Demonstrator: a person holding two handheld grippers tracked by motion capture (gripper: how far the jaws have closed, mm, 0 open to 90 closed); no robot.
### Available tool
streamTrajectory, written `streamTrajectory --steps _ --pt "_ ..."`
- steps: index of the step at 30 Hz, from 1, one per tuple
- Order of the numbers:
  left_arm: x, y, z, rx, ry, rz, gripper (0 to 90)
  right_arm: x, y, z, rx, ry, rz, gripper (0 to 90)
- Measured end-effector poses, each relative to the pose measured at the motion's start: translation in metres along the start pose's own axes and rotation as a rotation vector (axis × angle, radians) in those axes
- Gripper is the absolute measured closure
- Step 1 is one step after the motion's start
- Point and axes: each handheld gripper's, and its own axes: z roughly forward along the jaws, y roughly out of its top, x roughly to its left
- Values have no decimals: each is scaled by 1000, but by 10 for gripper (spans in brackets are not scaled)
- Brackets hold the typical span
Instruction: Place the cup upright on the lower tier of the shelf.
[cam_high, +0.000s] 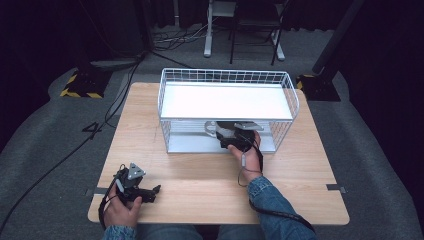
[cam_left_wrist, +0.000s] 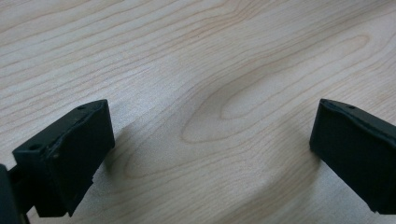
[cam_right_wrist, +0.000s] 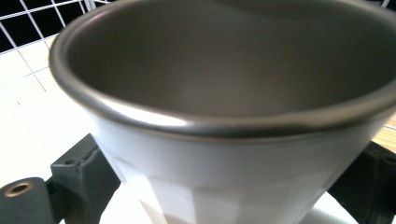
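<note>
Cup going onto the rack's lower shelf, release not yet clearly made.

The right claw (cam_high: 231, 136) reaches under the top shelf of the wire rack (cam_high: 165, 100) at the far middle of the surface (cam_high: 200, 175), with the grey cup (cam_right_wrist: 219, 93) between its jaws on the lower shelf; whether the pads press its wall I cannot tell, so letting go and drawing out seem left. The left claw (cam_left_wrist: 205, 154) rests near left, jaws wide, holding nothing.
</note>
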Motion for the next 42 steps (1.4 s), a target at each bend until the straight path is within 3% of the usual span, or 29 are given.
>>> streamTrajectory --steps 4,6,11,16,23,27,32,35,42 --pt "0 0 0 0 0 -1 2 -1 3 0 33 8 7 69" --pt "0 0 0 0 0 0 2 0 3 0 71 32 -29 0" --pt "0 0 0 0 0 0 2 -1 2 -2 73 38 -19 0" --pt "0 0 0 0 0 -1 2 -3 0 -9 58 4 -34 0" --pt "0 0 0 2 -2 1 1 -10 -4 -30 44 -2 -20 0" --pt "0 0 0 1 -1 4 1 -6 -4 -47 52 19 -58 0" --pt "1 1 0 1 -2 5 1 -3 0 -68 46 40 -72 0" --pt "1 1 0 1 -2 5 1 -4 2 -78 48 52 -76 0" --pt "1 1 0 3 -4 4 1 -10 4 -118 43 91 -97 0"
